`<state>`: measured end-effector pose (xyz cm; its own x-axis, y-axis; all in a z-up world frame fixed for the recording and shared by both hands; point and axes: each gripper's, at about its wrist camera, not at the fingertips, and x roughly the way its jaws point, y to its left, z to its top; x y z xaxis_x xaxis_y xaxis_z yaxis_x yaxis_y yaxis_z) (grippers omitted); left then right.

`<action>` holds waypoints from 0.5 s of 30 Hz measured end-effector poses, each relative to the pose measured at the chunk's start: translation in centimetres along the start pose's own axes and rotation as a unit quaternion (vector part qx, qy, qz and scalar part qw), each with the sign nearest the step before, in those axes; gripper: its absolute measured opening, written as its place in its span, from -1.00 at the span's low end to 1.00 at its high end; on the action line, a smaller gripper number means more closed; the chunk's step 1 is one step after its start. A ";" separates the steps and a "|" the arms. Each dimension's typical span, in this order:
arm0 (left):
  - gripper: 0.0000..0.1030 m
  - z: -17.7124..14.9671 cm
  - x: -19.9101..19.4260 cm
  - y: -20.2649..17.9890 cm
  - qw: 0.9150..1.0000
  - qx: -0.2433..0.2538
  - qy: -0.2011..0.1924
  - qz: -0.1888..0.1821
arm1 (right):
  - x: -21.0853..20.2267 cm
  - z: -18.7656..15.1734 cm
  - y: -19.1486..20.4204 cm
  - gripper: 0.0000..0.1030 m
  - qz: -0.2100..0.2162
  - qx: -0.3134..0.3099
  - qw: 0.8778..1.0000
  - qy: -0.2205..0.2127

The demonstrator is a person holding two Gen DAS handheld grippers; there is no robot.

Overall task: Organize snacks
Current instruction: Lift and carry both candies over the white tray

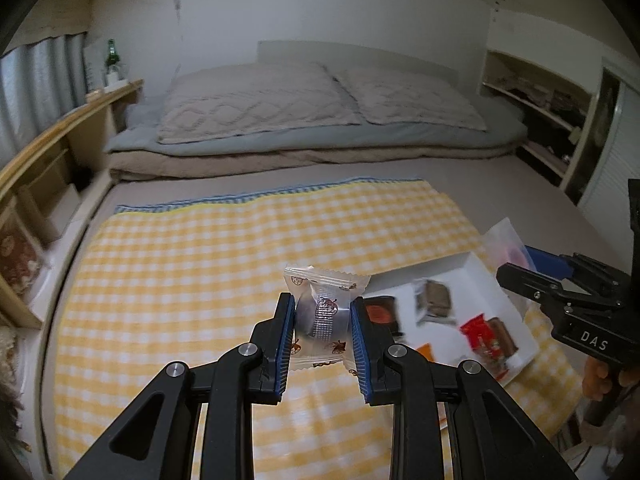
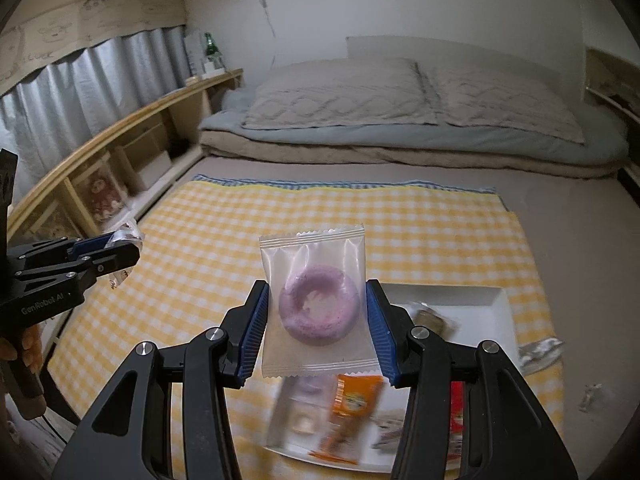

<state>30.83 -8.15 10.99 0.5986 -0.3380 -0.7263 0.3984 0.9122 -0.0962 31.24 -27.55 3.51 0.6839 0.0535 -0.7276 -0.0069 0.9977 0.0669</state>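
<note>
My left gripper is shut on a clear-wrapped dark round snack and holds it above the yellow checked cloth. My right gripper is shut on a clear packet with a purple donut, held above a white tray. The tray lies at the right in the left wrist view, with several wrapped snacks in it, among them a red packet and an orange packet. The right gripper also shows in the left wrist view; the left gripper shows in the right wrist view.
The cloth lies on a bed with two pillows and folded bedding at the far end. Wooden shelves run along the left, with a green bottle on top. Open shelves stand at the right. A silvery wrapper lies right of the tray.
</note>
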 end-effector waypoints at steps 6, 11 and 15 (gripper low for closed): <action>-0.48 1.2 4.6 -4.1 0.999 0.007 0.014 -0.028 | -0.7 -0.9 -4.3 -0.05 -0.016 0.006 1.000 0.006; -0.48 2.2 9.7 -8.0 0.998 0.014 0.028 -0.056 | -0.7 -1.7 -8.3 -0.05 -0.034 0.013 0.999 0.015; -0.48 2.9 15.0 -11.1 0.995 0.010 0.043 -0.088 | -0.1 -2.5 -11.4 -0.05 -0.043 0.022 0.999 0.025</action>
<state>37.41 -23.99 3.19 0.4562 -0.4700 -0.7557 0.5066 0.8353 -0.2137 29.40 -38.85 1.13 0.6435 -0.0288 -0.7649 0.0833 0.9960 0.0326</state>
